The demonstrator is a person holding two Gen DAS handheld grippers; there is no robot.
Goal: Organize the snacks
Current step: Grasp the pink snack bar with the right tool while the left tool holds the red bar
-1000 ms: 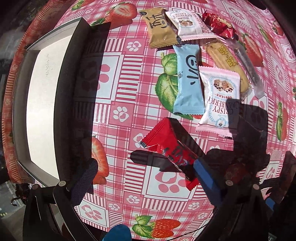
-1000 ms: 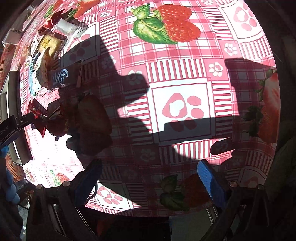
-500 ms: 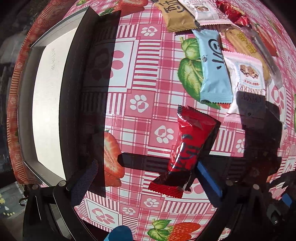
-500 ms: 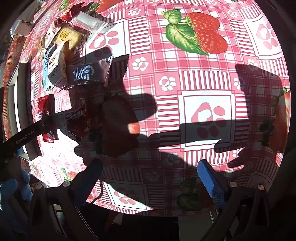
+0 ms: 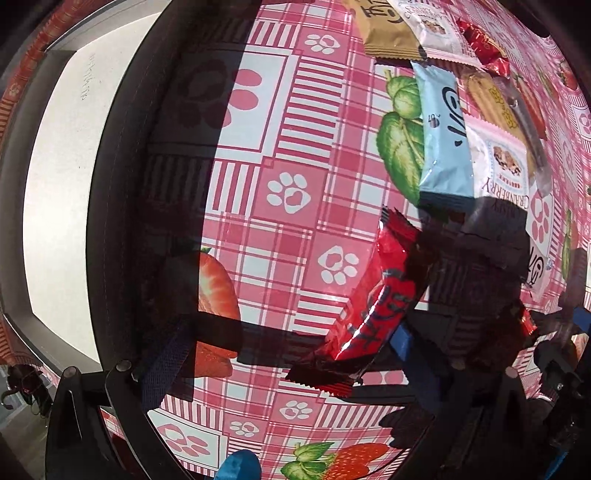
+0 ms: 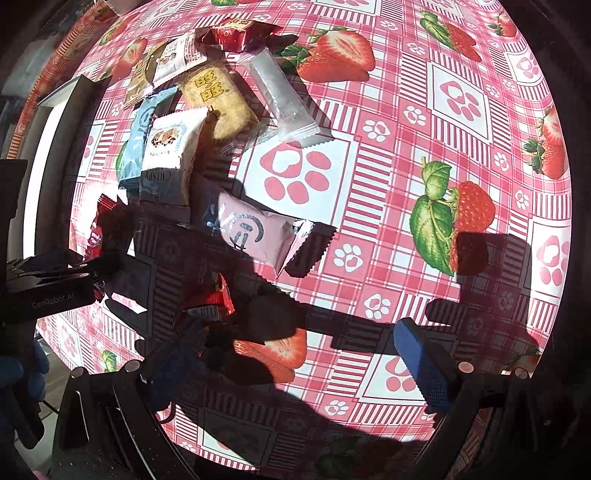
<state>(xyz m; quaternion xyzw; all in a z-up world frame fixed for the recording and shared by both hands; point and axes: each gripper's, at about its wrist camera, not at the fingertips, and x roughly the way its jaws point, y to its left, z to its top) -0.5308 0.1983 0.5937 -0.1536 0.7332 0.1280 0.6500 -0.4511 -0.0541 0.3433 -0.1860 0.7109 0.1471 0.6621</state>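
Red snack packet (image 5: 373, 314), tilted on tablecloth (image 5: 295, 147)

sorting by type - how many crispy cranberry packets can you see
2. One crispy cranberry packet lies beside the light blue packet; the other beside the brown packet. More may be hidden.

"CRANBERRY" runs along the pink-and-white snack packet (image 5: 504, 166), and the same packet (image 6: 168, 147) shows "CRISPY" in the right wrist view. "GenRobot.AI" is printed in pale letters on the black body of the left gripper (image 6: 55, 295). Handwriting on the white tray floor (image 5: 86, 75) is too faint to read.

a pink strawberry tablecloth (image 6: 406, 122) carries scattered snack packets (image 6: 221, 99) and a dark tray (image 5: 122, 155).
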